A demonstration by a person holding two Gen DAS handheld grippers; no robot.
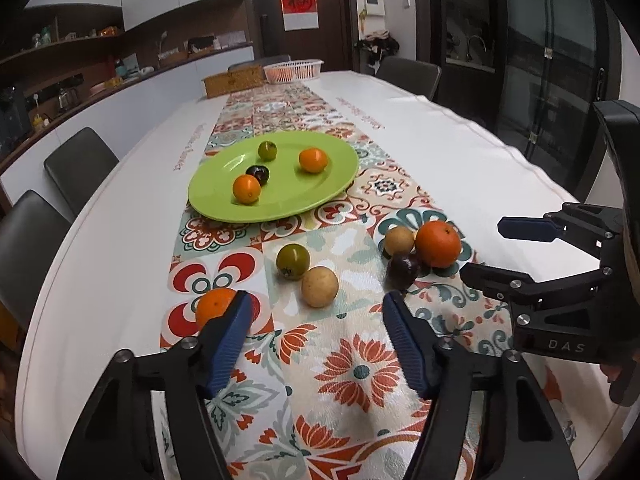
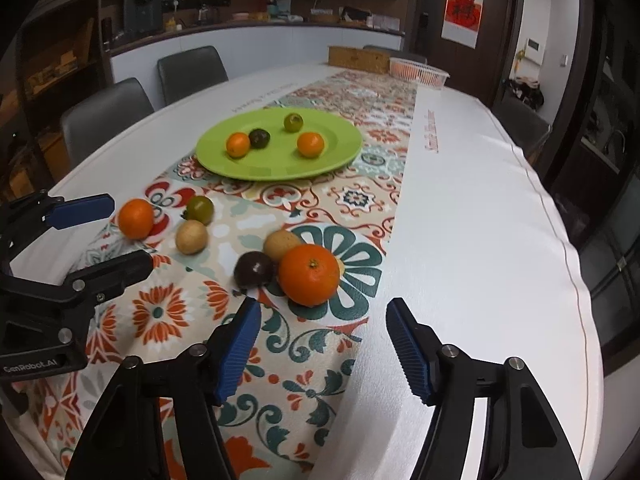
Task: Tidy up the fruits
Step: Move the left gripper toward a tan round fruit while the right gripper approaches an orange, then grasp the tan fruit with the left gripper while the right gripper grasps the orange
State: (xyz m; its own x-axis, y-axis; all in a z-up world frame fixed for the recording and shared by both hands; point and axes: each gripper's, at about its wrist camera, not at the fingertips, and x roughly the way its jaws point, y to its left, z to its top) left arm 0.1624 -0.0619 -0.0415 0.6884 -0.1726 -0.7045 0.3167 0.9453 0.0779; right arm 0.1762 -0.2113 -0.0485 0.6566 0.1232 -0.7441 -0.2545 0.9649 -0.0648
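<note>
Green plate (image 1: 224, 204) lies flat on the patterned runner (image 1: 352, 364), its long axis in the left wrist view running left to right; the fruits are all round, so no pointing direction can be read from them. Count on plate: four fruits, namely two small oranges (image 1: 247, 189), one dark purple fruit (image 1: 258, 174), one green fruit (image 1: 267, 150). Count loose on the runner, nearer the grippers: six, namely one large orange (image 2: 309, 275), one smaller orange (image 2: 136, 218), two tan fruits (image 2: 192, 237), one green fruit (image 2: 200, 209), one dark purple fruit (image 2: 255, 269). The large orange, one tan fruit and the dark purple one touch in a cluster. Left gripper (image 1: 316, 312) angled down at the table, jaws apart, nothing between the pads. Right gripper (image 2: 322, 318) likewise released and empty, just before the large orange. No earlier frame.
</note>
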